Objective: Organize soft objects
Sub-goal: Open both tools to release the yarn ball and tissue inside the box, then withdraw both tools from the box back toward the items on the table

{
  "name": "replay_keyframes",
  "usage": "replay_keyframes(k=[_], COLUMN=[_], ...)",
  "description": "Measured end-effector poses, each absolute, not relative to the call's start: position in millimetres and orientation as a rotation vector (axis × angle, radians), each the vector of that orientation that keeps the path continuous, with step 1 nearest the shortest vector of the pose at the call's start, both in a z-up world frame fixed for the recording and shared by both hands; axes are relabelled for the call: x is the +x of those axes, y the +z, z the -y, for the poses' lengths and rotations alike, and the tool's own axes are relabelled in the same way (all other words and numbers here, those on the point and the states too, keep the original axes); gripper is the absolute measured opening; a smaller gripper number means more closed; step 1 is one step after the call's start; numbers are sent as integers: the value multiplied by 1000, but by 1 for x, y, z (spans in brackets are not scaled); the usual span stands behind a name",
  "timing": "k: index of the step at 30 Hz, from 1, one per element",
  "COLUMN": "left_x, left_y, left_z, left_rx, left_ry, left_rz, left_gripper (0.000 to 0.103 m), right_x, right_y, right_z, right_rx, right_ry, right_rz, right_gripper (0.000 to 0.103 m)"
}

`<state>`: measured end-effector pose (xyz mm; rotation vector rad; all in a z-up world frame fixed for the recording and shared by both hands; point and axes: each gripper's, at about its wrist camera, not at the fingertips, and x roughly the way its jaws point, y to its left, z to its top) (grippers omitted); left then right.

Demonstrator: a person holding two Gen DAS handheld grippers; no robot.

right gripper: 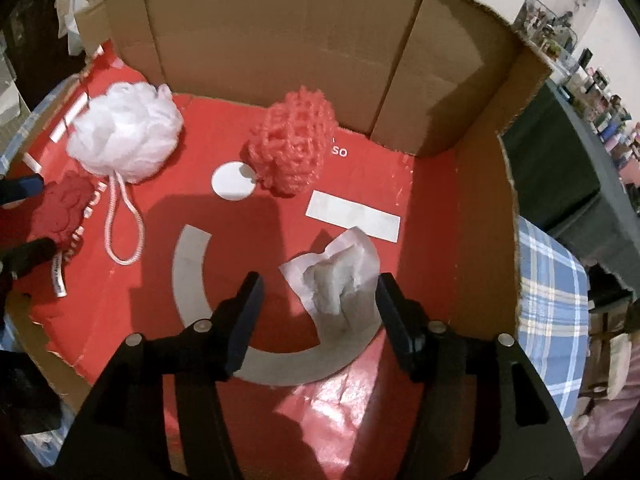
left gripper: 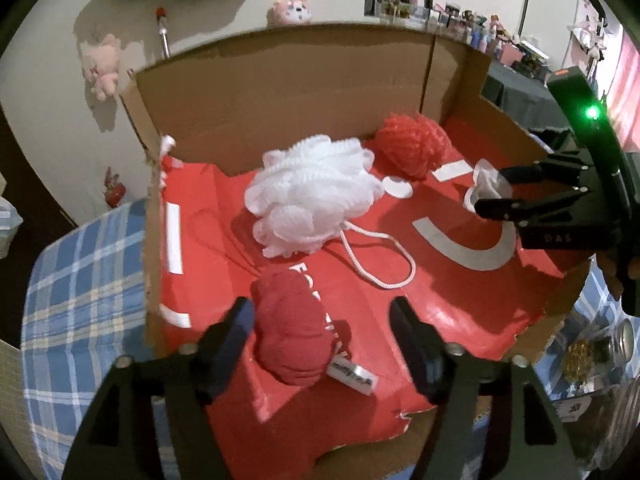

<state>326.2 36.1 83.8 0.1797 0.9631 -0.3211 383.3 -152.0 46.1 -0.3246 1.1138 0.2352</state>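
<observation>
Straddling the dark red cloth bundle (left gripper: 294, 328) and crumpled white tissue (right gripper: 340, 276), both tools, left tool (left gripper: 320, 328) and right tool (right gripper: 318, 304), gape open; closing shallow could pinch only loose folds.

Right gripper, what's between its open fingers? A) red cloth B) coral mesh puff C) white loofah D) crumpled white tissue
D: in the right wrist view the crumpled white tissue lies between the open fingers of the right gripper; the white loofah sits far off.

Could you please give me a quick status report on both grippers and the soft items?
Left gripper open around red cloth. Right gripper open around white tissue. White loofah, red loofah loose in box. Nothing blocking.
</observation>
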Motion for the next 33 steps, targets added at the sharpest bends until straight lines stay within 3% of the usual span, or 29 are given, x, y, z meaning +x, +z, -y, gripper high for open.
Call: replay_keyframes(k=[3,15,25,33], left_x=[317,235,142,70], left_y=[95,164,206,213], left_z=[-38,-40,-28,-16], left_rx=[162,65,31,47], left_ry=[-329,-341,-319,-274], left_rz=[-941,-707,-451,-279], left_gripper=[76,100,103,103], right_x=[376,311,195,110], right_y=[56,139,213,227], right_z=[154,162,167,183], right_rx=[-307,-198,-178,-81], right_ry=[240,271,285,290], right_rz=[-1093,-907,-629,-469], right_gripper=[63,75,90,90])
